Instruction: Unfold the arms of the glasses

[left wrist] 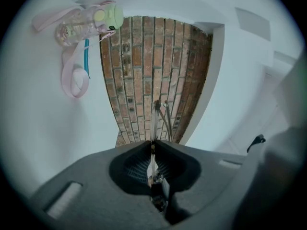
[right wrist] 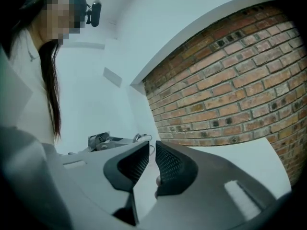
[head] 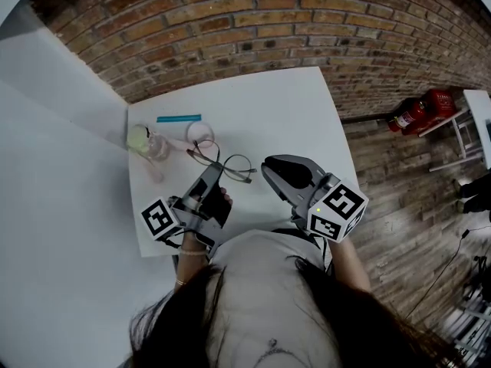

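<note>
Left gripper [head: 215, 172] is clenched on the glasses [head: 228, 167]. Its own view shows thin wire pinched between the jaws and running forward [left wrist: 156, 121]. I can't tell if that's an arm or the frame near a hinge.

Right gripper [head: 270, 169] is empty, jaws a slit apart, and sits just right of the glasses.

Glasses are toward the desk's [head: 291, 106] left side, between the near and far edges. Can't tell if they're resting on it or lifted. Bottle [head: 146, 141] is at the far left corner, near but apart.

My read on handling: thin metal frame, so it's light, springy and easily bent, with slippery lenses that scratch. I'd keep the left holding at the frame, not on a lens. With the right I'd take one arm near its tip and swing it out gently about the hinge. Over-squeezing or twisting could bend the wire.
</note>
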A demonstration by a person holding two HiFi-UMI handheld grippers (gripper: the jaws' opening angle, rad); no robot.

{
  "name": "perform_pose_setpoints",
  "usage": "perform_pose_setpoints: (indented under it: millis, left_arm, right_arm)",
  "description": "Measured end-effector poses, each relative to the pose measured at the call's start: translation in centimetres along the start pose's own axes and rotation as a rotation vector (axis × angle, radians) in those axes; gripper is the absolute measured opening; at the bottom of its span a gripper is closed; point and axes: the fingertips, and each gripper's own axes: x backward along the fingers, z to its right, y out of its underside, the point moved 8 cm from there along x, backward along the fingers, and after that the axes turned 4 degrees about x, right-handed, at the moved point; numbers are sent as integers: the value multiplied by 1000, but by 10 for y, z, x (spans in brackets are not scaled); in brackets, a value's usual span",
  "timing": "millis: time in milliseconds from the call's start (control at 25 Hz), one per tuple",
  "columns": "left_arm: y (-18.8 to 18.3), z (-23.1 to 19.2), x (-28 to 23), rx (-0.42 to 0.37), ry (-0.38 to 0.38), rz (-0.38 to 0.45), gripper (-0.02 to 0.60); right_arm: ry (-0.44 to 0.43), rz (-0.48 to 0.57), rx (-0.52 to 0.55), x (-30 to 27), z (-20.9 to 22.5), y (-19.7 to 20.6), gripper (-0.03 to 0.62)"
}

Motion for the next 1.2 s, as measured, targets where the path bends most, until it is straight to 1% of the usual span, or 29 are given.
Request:
perform_pose_setpoints:
  millis: [160, 480, 880, 1200]
  left_arm:
    - [-1, -1, 1, 6, 4, -1, 23]
    - [-1, 1, 0, 18, 18, -12, 23]
    - [-1, 1, -2, 50, 44, -41, 23]
    - [1, -2, -3, 59, 46, -57, 23]
  right_arm:
    - [-47, -15, 15, -3, -5, 2, 43]
    - [-101, -39, 31, -7, -12, 5, 54]
    - [-121, -48, 40, -10, -15, 7, 57]
    - [-111, -47, 74, -10, -17, 7, 54]
